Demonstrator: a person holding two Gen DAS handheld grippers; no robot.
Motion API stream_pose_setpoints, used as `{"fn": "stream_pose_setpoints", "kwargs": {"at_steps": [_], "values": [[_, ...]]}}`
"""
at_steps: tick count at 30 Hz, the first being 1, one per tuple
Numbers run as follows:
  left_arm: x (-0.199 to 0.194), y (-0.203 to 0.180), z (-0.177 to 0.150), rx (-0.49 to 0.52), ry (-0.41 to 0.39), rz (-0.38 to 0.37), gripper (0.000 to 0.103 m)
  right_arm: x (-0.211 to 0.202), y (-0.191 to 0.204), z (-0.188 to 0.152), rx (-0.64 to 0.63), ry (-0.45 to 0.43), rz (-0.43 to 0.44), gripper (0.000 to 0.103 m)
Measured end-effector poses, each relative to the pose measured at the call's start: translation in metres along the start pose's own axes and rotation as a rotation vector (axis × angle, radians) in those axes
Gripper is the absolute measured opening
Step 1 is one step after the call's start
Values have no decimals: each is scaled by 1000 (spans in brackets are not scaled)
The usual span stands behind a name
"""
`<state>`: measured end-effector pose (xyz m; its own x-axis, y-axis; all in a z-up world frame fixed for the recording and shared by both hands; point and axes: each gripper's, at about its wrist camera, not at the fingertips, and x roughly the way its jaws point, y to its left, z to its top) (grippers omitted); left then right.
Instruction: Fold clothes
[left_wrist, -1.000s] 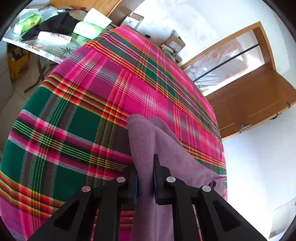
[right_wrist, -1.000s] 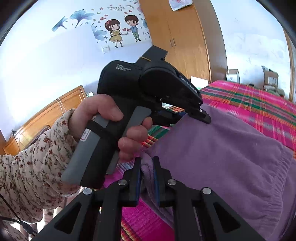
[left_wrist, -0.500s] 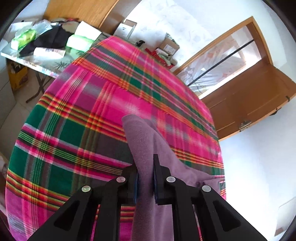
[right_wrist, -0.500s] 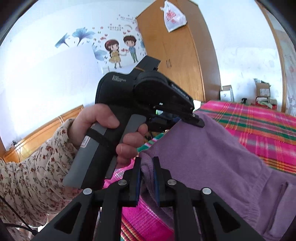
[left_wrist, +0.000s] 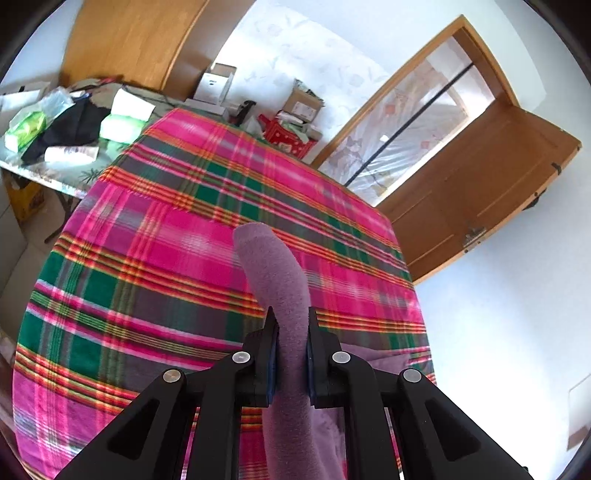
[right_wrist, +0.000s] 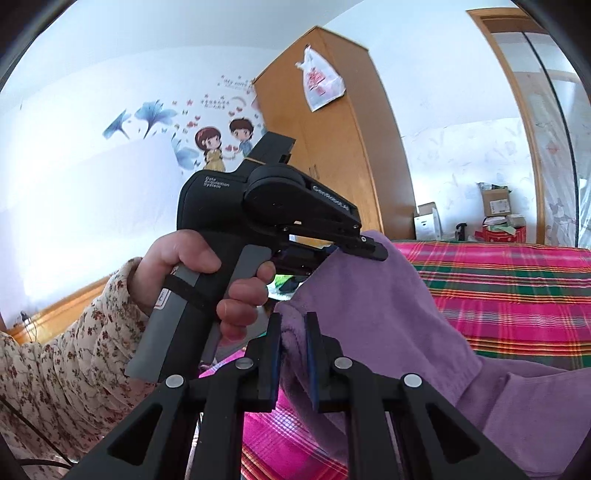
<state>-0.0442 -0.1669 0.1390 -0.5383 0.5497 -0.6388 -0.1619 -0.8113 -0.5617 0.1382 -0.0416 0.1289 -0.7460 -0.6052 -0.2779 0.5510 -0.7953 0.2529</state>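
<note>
The left tool (left_wrist: 291, 354) has its jaws pinched tight on a fold of the purple fleece garment (left_wrist: 275, 273), which rises between its pads and arches forward past the tips in a rounded hump. The right tool (right_wrist: 293, 354) is likewise clamped on a bunched edge of the same garment (right_wrist: 373, 306), the cloth wedged between its blue-lined pads.

Just ahead of the right tool and up to its left, a hand (right_wrist: 207, 273) in a flowered sleeve (right_wrist: 70, 354) grips the handle of the left tool, whose fingers bite the garment's upper edge; the cloth stretches between the two tools and drapes down to the right.

Below and beyond both tools lies the bed's pink-and-green plaid blanket (left_wrist: 147, 266), on which the garment's lower part rests.

Past the bed, to the far left of the left tool, a cluttered worktop (left_wrist: 48, 173) carries packets and dark cloth. Farther off stand cardboard boxes (left_wrist: 303, 107), a wooden wardrobe (right_wrist: 332, 147) and an open door (left_wrist: 491, 192).
</note>
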Motion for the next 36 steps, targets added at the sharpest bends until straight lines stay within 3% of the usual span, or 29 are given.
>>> {"fn": "stream_pose_setpoints", "kwargs": {"at_steps": [15,36], "values": [[19,-92,0,105,32,-33,12,-68,-40,14,94,-86,-64,12],[99,-181,-11,229,182,-84,12,-134,-115,-2,251,-129,-225,12]]}}
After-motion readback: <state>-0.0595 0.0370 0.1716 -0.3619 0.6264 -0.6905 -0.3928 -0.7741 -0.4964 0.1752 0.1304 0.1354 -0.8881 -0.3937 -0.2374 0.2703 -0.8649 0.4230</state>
